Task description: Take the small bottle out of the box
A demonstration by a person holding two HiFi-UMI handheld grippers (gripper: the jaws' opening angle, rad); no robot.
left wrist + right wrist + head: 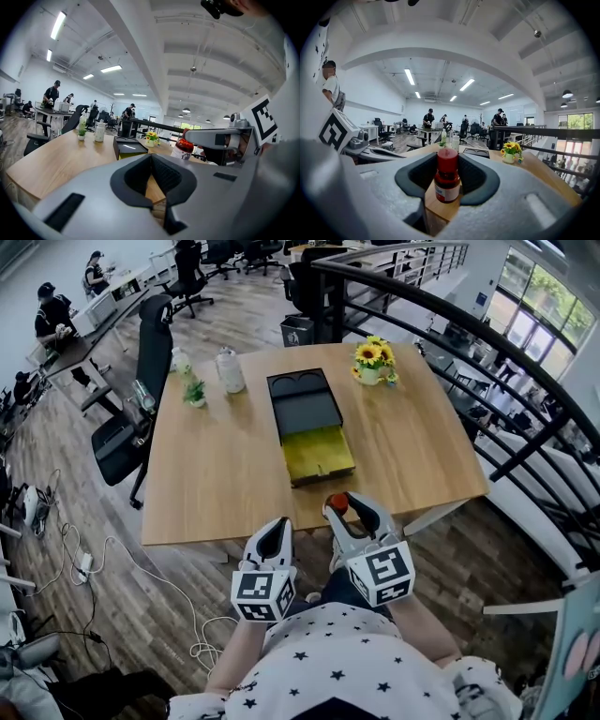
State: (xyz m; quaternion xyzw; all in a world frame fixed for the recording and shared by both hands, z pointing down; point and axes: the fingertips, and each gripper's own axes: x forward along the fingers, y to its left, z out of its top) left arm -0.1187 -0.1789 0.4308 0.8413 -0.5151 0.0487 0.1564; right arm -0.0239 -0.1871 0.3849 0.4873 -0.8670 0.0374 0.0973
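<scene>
Nearest the camera is the person's star-print shirt (347, 662). The hands are hidden under the marker cubes.

The left tongs (275, 529) are closed together with nothing between the pads, which is clearest in the left gripper view (151, 161).

The right tongs (349, 507) are clamped on the small bottle (447, 180). It stands upright between the pads, with a red cap, dark red contents and a white label whose print is too small to read. In the head view the tongs hide most of the bottle and only the red cap (338, 502) shows. The left gripper view shows part of the bottle (183, 146), with its top cut off by the right tongs.

The bottle is out of the box, at the table's (216, 474) near edge and well apart from the box (305, 404).

The box is dark and sits mid-table. Its lid has two round recesses, and a yellow-lined compartment (319, 454) is open toward the person. I cannot tell what is inside it.

Farther back on the table are a sunflower pot (372, 360), a white bottle (230, 369) and a small plant (194, 392).

A black chair (141, 381) stands beside the table on the left and a dark railing (487, 381) runs on the right. People (52, 315) sit at the far desks, too small to make out.
</scene>
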